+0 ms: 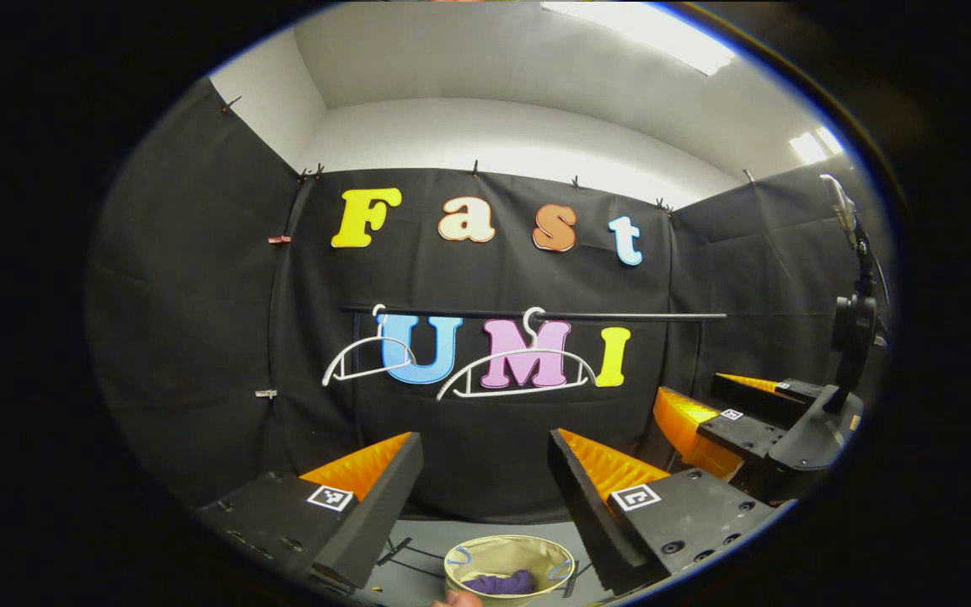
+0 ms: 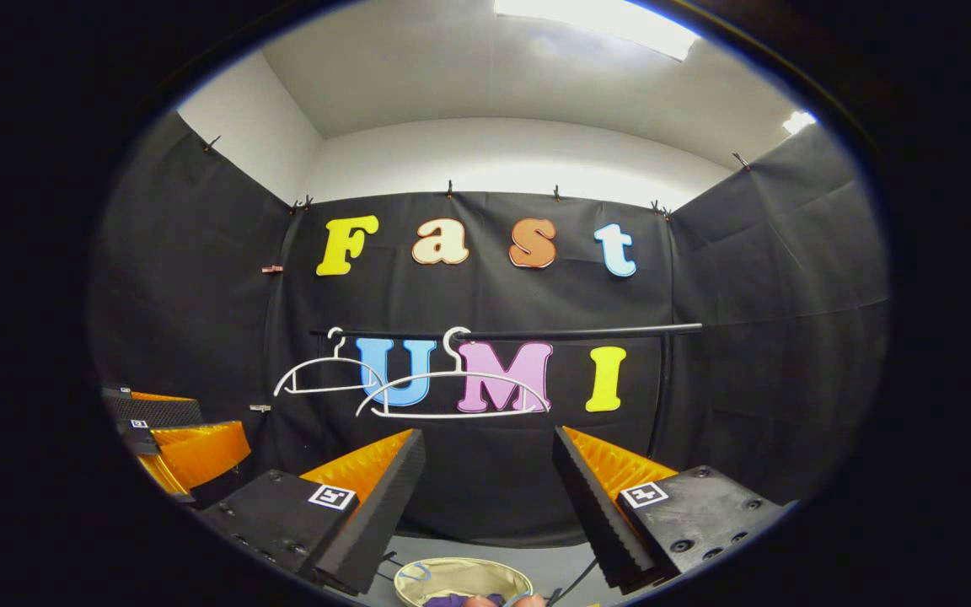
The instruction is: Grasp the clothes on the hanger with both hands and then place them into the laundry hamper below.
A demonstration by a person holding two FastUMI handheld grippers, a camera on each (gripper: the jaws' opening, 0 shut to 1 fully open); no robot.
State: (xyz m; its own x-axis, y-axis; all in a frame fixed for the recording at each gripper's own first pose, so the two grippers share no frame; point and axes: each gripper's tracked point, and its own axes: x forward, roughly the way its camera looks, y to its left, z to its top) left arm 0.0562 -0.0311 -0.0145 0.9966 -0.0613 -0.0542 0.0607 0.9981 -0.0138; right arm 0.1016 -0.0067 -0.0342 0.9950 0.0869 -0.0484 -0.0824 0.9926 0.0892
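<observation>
Two bare white hangers (image 1: 516, 376) (image 2: 452, 399) hang on a black rail (image 1: 620, 317) (image 2: 570, 334) against the booth's wall. Below, a round beige laundry hamper (image 1: 509, 555) (image 2: 460, 578) stands on the grey floor with a purple garment (image 1: 501, 582) (image 2: 450, 600) inside. My left gripper (image 1: 485, 459) is held open above the hamper, nothing between its fingers. My right gripper (image 2: 490, 459) is also open and empty, level with the left one. In the left gripper view the right gripper (image 1: 734, 413) shows at the right, open; in the right gripper view the left gripper (image 2: 174, 434) shows at the left.
A black stand with a device on top (image 1: 852, 320) rises at the right edge of the left gripper view. Thin black legs of the rack (image 1: 393, 552) rest on the floor beside the hamper. A fingertip (image 1: 456, 598) shows at the bottom edge.
</observation>
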